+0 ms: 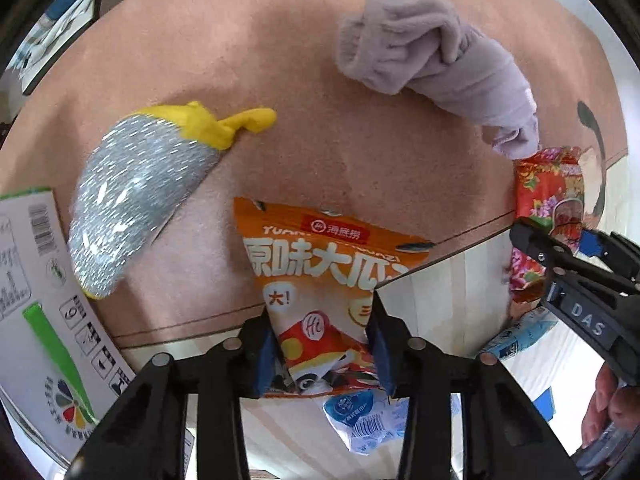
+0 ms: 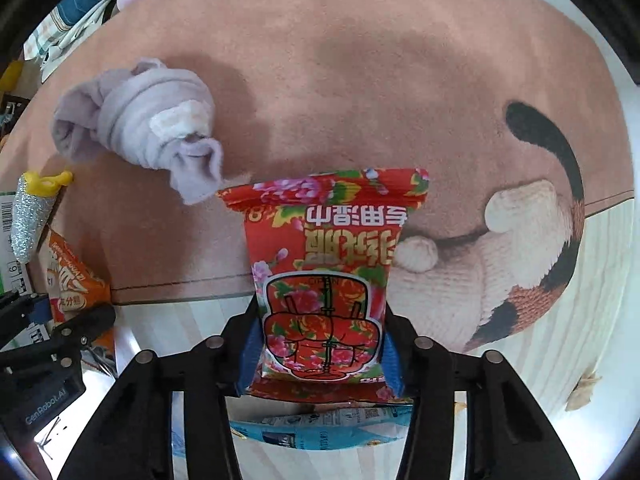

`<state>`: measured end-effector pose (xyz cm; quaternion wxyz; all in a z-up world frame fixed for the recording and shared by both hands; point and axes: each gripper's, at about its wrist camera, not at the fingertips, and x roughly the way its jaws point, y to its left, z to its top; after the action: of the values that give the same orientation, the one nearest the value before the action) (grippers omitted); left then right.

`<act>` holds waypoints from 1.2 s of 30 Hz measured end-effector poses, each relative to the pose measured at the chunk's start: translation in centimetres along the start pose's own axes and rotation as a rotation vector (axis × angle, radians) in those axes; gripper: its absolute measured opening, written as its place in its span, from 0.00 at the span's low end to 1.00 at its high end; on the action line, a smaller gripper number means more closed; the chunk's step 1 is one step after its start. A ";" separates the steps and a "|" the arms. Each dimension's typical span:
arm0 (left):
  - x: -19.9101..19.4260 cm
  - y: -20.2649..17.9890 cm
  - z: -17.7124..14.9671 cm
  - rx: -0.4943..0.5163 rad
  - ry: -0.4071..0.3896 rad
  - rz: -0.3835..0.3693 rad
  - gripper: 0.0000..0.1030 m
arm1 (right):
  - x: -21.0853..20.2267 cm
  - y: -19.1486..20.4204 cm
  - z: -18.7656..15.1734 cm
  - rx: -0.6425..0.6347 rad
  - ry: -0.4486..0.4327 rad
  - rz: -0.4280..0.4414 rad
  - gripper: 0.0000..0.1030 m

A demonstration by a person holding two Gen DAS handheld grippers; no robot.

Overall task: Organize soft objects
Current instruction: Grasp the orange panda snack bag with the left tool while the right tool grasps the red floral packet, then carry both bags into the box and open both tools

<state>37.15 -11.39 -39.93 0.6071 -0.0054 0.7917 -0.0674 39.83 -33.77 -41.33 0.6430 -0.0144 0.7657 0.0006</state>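
Note:
My left gripper is shut on an orange snack packet and holds it over the near edge of the pink mat. My right gripper is shut on a red floral wet-wipe packet, which also shows in the left wrist view. A rolled lilac fleece cloth lies on the mat at the back; it also shows in the right wrist view. A silver glitter cone with a yellow tip lies on the mat to the left.
A white printed carton stands at the left. Blue and white packets lie on the pale wood floor below both grippers. The mat shows a cat print at the right. Clutter lines the far left edge.

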 end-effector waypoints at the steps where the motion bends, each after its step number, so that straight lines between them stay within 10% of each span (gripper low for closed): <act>1: -0.6 0.3 -0.5 -0.007 -0.018 -0.004 0.33 | -0.3 0.3 -0.2 0.002 -0.013 -0.008 0.46; 9: -9.0 3.4 -8.6 -0.035 -0.206 -0.126 0.32 | -8.3 5.3 -6.7 0.007 -0.157 0.145 0.45; 18: -19.4 17.4 -17.3 -0.161 -0.390 -0.145 0.32 | -17.5 21.2 -16.3 -0.143 -0.264 0.311 0.45; 25: -16.3 30.9 -17.4 -0.328 -0.349 -0.083 0.32 | -14.3 34.6 -18.5 -0.182 -0.184 0.296 0.45; 36: -8.4 38.2 -12.2 -0.376 -0.186 -0.145 0.32 | -6.3 38.5 -16.5 -0.163 -0.078 0.162 0.45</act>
<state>30.41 28.41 -33.08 0.6592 -0.1816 0.7286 0.0389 23.76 4.55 -32.90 0.6670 -0.0047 0.7361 0.1151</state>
